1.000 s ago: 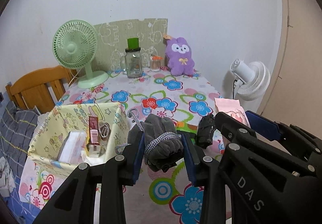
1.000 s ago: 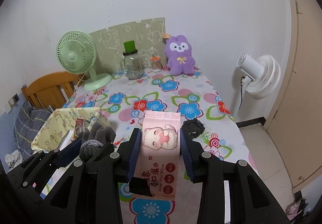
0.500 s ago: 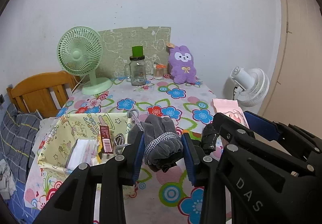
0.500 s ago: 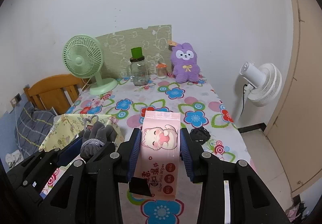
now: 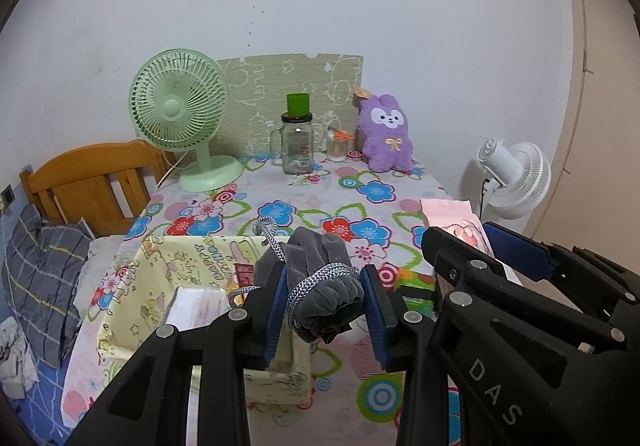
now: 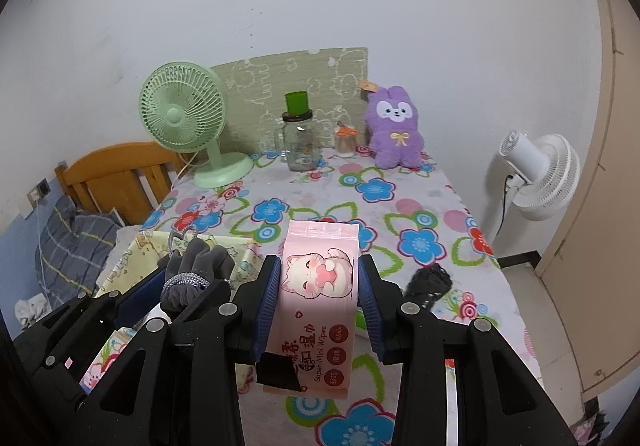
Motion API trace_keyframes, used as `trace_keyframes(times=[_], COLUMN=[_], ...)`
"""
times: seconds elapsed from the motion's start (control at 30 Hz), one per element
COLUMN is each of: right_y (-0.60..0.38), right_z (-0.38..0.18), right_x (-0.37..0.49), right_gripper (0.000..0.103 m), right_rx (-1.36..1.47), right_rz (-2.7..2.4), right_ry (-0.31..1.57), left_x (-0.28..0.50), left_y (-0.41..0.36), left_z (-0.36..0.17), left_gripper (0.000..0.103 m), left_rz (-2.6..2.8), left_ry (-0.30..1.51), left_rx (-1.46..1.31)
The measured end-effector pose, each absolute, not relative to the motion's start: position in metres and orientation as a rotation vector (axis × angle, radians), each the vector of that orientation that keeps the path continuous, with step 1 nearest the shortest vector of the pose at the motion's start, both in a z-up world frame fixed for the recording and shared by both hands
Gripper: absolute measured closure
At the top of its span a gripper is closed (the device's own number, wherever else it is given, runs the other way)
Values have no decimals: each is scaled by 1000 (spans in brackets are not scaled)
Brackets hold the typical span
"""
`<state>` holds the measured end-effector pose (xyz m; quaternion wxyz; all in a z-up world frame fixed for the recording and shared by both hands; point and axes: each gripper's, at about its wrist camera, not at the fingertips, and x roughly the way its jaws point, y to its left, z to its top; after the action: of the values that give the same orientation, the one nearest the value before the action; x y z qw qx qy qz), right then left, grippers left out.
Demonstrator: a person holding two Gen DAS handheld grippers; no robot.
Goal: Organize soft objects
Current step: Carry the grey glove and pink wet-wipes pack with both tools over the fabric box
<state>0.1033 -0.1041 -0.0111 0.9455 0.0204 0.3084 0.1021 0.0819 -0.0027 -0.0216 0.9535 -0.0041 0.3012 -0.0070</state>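
My left gripper (image 5: 326,304) is shut on a grey glove bundle (image 5: 320,286) tied with a grey-white cord, held above the right edge of a yellow fabric basket (image 5: 132,286). It also shows in the right wrist view (image 6: 196,274). My right gripper (image 6: 318,300) is shut on a pink pack of wet wipes (image 6: 318,298), held above the floral table to the right of the basket (image 6: 136,254). The pack's top shows in the left wrist view (image 5: 452,213). A black soft item (image 6: 428,282) lies on the table right of the pack.
At the table's back stand a green desk fan (image 5: 180,117), a glass jar with a green lid (image 5: 297,137), a small jar (image 5: 336,145) and a purple plush rabbit (image 5: 386,137). A white fan (image 6: 540,169) stands right of the table. A wooden chair (image 5: 92,181) is left.
Both grippers have pulled back and risen with their loads, so the table looks farther away. The glove bundle now hangs over the basket's right edge.
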Motion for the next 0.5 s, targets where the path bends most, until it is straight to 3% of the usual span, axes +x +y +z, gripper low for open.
trace_keyframes(times=[0.5], right_y=[-49], right_z=[-17], right_x=[129], right_gripper=[61], right_rx=[16], right_rz=[295], right_ry=[650], left_x=[102], left_y=[48], left_z=[-29], left_gripper=[66], left_rz=[53], left_ry=[628], left_rx=[8])
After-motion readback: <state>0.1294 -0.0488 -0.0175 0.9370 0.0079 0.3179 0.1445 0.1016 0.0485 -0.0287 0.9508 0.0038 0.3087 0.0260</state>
